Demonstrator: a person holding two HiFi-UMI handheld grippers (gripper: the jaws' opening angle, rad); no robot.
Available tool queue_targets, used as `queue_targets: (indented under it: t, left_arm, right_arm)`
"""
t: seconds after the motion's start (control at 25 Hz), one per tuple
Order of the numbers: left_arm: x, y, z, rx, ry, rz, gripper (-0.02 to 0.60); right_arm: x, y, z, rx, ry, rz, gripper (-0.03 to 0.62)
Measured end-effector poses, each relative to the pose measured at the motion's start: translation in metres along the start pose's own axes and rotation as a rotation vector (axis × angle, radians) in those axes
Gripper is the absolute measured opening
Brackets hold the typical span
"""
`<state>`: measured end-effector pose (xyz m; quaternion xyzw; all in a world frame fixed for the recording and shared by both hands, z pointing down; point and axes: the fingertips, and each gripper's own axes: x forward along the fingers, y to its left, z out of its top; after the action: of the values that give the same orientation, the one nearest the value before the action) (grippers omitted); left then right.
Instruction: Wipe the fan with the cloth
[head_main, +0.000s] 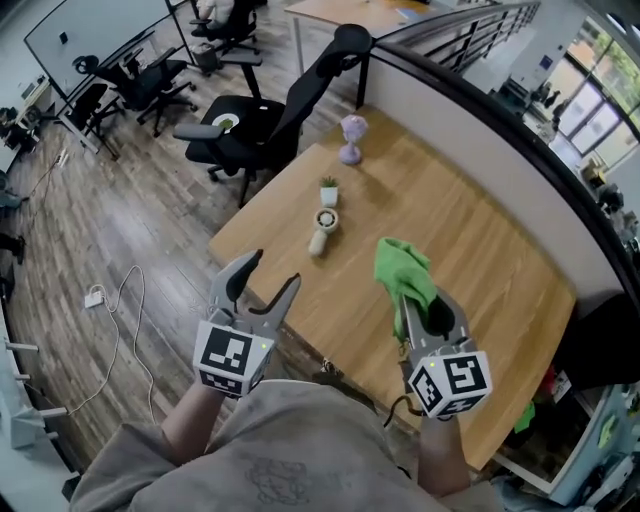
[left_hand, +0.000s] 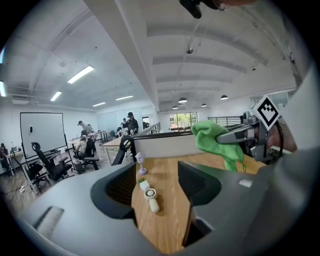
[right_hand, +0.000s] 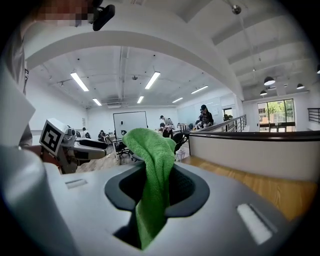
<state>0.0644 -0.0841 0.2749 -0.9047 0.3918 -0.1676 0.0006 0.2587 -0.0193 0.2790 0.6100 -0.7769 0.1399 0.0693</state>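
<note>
Only the head view shows the whole wooden table (head_main: 480, 250) and the black office chair (head_main: 260, 125) beyond it. The left gripper (head_main: 275, 268) stands wide open, with nothing in it. The right gripper (head_main: 425, 308) is clamped on the green cloth (head_main: 405, 268). The small white fan (head_main: 322, 231) lies on the table ahead of both, untouched.

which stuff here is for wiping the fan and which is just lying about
For the job:
cloth, held in the right claw
white fan
left claw, open and empty

Just about:
potted plant
purple object
chair
</note>
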Motion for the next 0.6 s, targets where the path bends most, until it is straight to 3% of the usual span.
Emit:
queue_targets:
  t: [0.6]
  left_arm:
    - [0.022, 0.006, -0.025, -0.023, 0.072, 0.009, 0.264]
  right_arm:
    - [0.035, -0.014, -0.02, 0.029, 0.068, 0.003, 0.098]
